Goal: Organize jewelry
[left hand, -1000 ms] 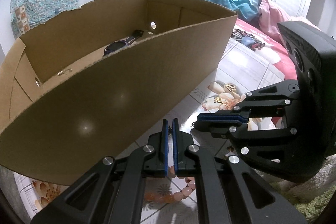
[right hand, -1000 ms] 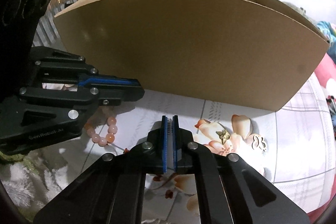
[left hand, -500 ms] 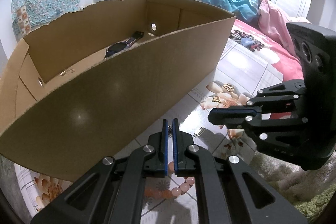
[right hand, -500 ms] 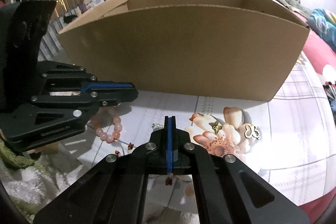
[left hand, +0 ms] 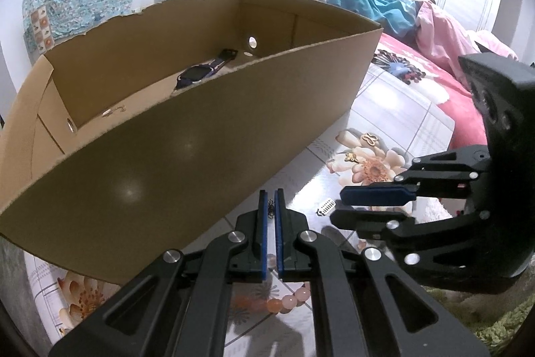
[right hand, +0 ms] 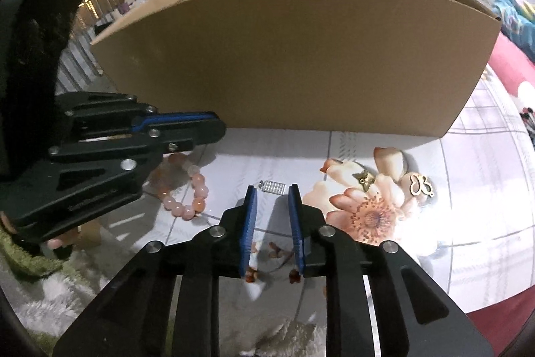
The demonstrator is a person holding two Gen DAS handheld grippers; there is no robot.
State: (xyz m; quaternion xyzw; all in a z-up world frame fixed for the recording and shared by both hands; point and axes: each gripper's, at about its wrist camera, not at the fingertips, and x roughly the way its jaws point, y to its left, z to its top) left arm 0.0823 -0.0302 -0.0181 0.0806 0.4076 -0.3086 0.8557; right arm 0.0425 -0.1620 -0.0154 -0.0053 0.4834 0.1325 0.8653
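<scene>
The left hand-held gripper (left hand: 271, 206) is clenched on a tiny dark charm (left hand: 270, 207). The right hand-held gripper (right hand: 271, 194) is opening, empty, a small silver clasp (right hand: 273, 187) just beyond its tips, a pink bead bracelet (right hand: 187, 189) to its left, a cardboard box (right hand: 301, 56) farther ahead.

Black skeletal grippers, silver screws, blue pads on fingers (right hand: 250, 223), seemingly ribbed.

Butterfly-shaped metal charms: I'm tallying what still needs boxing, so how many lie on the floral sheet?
2: a small gold butterfly charm on the printed flower, and a pale cut-out butterfly charm just right of it. Others may be hidden.
</scene>
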